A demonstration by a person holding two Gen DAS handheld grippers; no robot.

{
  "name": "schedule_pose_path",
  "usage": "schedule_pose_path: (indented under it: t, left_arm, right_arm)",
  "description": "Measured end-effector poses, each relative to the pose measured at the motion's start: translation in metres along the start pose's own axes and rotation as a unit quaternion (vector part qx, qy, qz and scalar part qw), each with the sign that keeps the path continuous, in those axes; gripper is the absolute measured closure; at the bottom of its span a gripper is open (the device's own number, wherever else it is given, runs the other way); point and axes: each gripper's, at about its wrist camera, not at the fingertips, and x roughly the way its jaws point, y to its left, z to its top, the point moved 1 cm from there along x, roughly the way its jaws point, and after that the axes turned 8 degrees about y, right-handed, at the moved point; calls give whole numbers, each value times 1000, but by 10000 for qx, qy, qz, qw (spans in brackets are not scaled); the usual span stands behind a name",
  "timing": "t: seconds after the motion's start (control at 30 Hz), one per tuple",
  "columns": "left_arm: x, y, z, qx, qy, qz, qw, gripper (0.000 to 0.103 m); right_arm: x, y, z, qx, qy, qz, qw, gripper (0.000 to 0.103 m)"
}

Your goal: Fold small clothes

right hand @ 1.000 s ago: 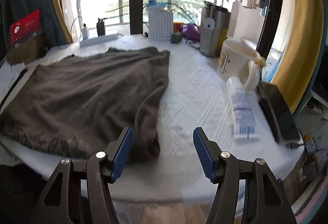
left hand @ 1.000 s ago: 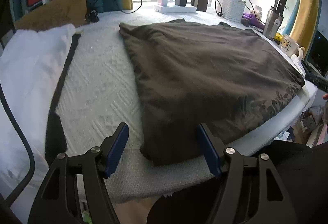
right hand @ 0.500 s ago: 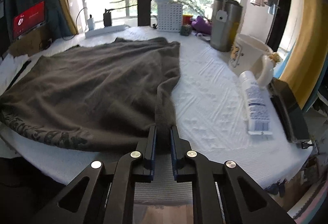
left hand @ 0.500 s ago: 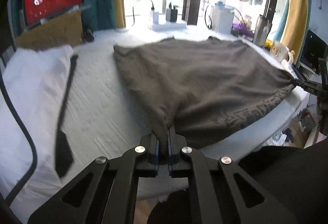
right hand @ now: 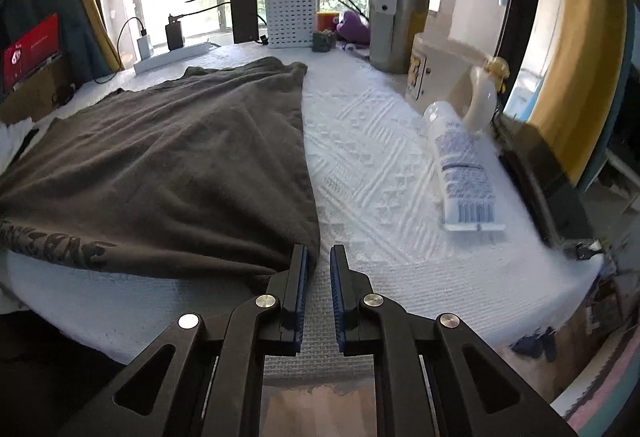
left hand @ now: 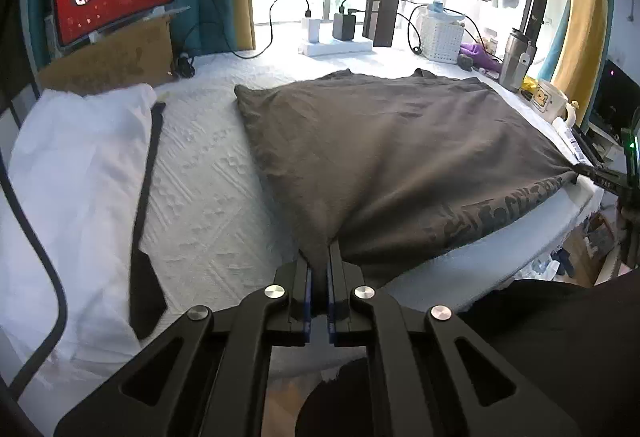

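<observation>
The dark shirt [left hand: 392, 157] lies spread on the white bench cover [left hand: 200, 173], its print near the front edge hard to read. The left claw [left hand: 319, 269] angles down, clamped on the shirt's near left corner. The right claw [right hand: 319, 269] also tilts down at the near right corner; its jaws stand almost together, the corner seemingly just left of them, so a grip is unclear. A tube [right hand: 464, 173] lies right.

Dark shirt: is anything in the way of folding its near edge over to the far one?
Nothing visible. The dark shirt lies bare, its near corner between the left gripper's shut jaws. The power strip and white basket stand beyond its far edge; the tube lies apart to its right.
</observation>
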Motion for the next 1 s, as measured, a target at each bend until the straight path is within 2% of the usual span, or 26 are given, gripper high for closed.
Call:
schedule_pose_path:
  t: [0.13, 0.2, 0.3, 0.37, 0.4, 0.43, 0.57, 0.73, 0.83, 0.9, 0.97, 1.0]
  left_arm:
    - [7, 4, -2, -50, 134, 26, 9999, 98]
    - [12, 5, -5, -62, 202, 38, 9998, 98]
    - [17, 5, -8, -48, 295, 70, 9995, 98]
    - [17, 9, -8, -154, 296, 90, 9994, 98]
    - [15, 12, -7, -252, 259, 78, 9993, 98]
    - [12, 14, -5, -313, 198, 67, 9993, 98]
    - [-1, 10, 9, -228, -53, 63, 9997, 99]
    - [-16, 9, 32, -159, -388, 78, 9991, 99]
    - [-23, 7, 44, -57, -542, 104, 9985, 99]
    - [-27, 5, 50, 6, -617, 119, 9980, 99]
    - [-32, 3, 55, 88, -703, 142, 9974, 99]
    - [-34, 2, 58, 122, -739, 164, 9971, 99]
  right_arm:
    - [-15, 0, 6, 34, -196, -194, 9996, 91]
    - [-24, 2, 9, 104, -339, 55, 9994, 91]
    - [-26, 16, 11, -72, -419, 174, 9989, 90]
    - [-16, 26, 10, -189, -319, 179, 9992, 69]
    - [-11, 28, 9, -221, -259, 128, 9993, 47]
    - [-6, 30, 7, -268, -198, 57, 9994, 40]
    - [-7, 21, -1, -263, -157, -104, 9995, 40]
    - [-14, 27, -15, -804, -66, -328, 9962, 40]
    - [-4, 38, -21, -1164, 58, -503, 9919, 40]
    - [-1, 39, -19, -1166, -65, -630, 9911, 41]
    - [2, 38, -13, -1102, -65, -545, 9924, 63]
    - [3, 38, -10, -1078, -60, -450, 9931, 79]
